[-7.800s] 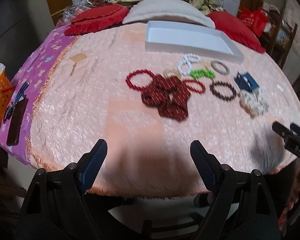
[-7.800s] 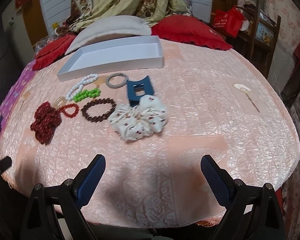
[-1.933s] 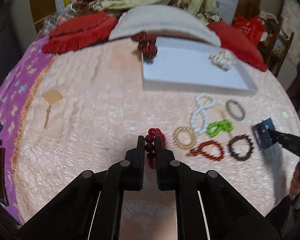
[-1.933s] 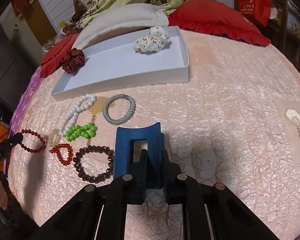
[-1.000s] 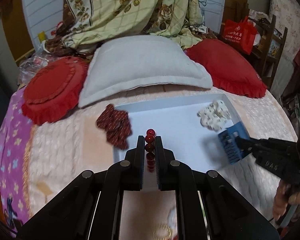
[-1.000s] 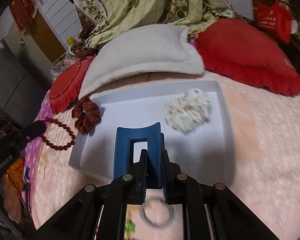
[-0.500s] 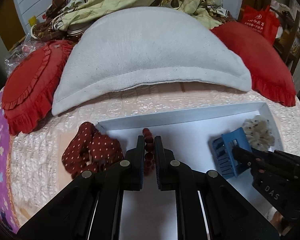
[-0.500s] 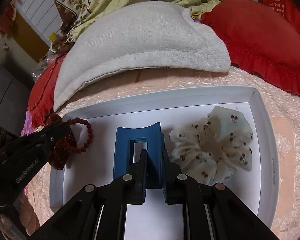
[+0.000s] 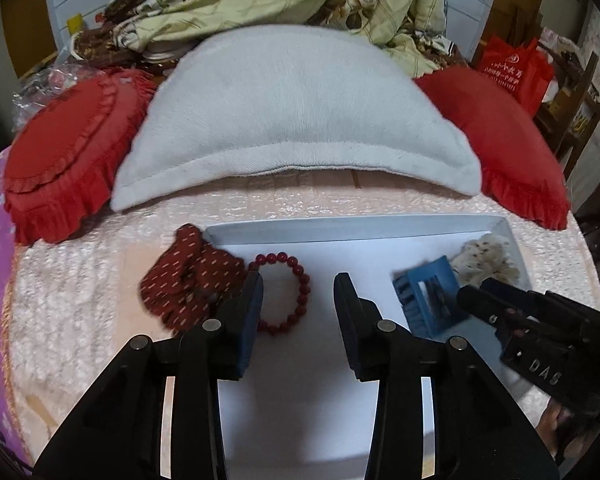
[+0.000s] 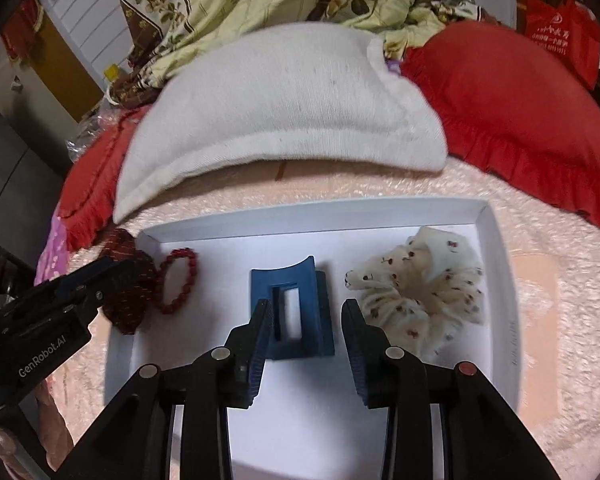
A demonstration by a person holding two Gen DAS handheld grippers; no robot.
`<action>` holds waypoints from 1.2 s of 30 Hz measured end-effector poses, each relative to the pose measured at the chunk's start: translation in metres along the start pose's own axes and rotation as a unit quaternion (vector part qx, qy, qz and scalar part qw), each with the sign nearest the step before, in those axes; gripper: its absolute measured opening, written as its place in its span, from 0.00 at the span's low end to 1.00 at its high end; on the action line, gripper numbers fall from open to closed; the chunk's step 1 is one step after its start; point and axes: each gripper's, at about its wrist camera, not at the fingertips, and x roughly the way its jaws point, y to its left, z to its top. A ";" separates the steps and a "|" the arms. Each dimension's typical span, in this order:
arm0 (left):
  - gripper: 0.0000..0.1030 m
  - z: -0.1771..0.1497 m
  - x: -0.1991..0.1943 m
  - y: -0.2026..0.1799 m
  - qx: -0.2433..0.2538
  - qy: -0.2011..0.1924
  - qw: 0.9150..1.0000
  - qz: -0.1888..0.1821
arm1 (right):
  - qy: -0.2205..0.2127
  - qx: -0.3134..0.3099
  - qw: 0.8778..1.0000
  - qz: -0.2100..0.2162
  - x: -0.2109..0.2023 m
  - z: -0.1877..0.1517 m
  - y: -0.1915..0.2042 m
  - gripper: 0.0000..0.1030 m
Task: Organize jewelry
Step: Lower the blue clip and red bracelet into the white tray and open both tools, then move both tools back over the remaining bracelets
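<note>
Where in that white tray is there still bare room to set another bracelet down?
In the white tray, bare floor lies between the red bead bracelet and the blue hair clip, and along the back wall. The right end is crowded: the clip and the cream scrunchie nearly touch. The dark red scrunchie overhangs the left rim.

Both wrist cams above white tray (image 9: 340, 229)

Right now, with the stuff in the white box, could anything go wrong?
Maybe two things. The dark red scrunchie hangs over the left wall of the white box, so it might slip out onto the bed. The right gripper has its jaws opening with the blue hair clip lying loose between them; pulling back carelessly could drag it. The red bead bracelet looks fine.
</note>
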 end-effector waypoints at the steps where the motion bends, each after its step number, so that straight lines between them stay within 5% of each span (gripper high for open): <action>1: 0.35 -0.003 -0.012 0.000 -0.002 -0.005 1.000 0.000 | -0.003 -0.001 1.000 0.001 -0.008 -0.002 0.000 0.34; 7: 0.35 -0.037 -0.078 0.002 -0.007 -0.031 0.999 0.006 | -0.020 -0.004 1.000 0.012 -0.063 -0.033 0.003 0.39; 12: 0.35 -0.091 -0.116 0.012 -0.015 -0.031 0.999 0.003 | -0.012 -0.002 1.000 0.027 -0.096 -0.093 -0.010 0.39; 22: 0.35 -0.201 -0.088 0.028 -0.024 0.039 0.999 -0.002 | 0.033 0.006 0.999 0.022 -0.089 -0.207 -0.040 0.39; 36: 0.35 -0.224 -0.052 0.024 -0.009 0.059 0.998 -0.035 | 0.018 -0.054 0.998 0.002 -0.076 -0.247 -0.006 0.39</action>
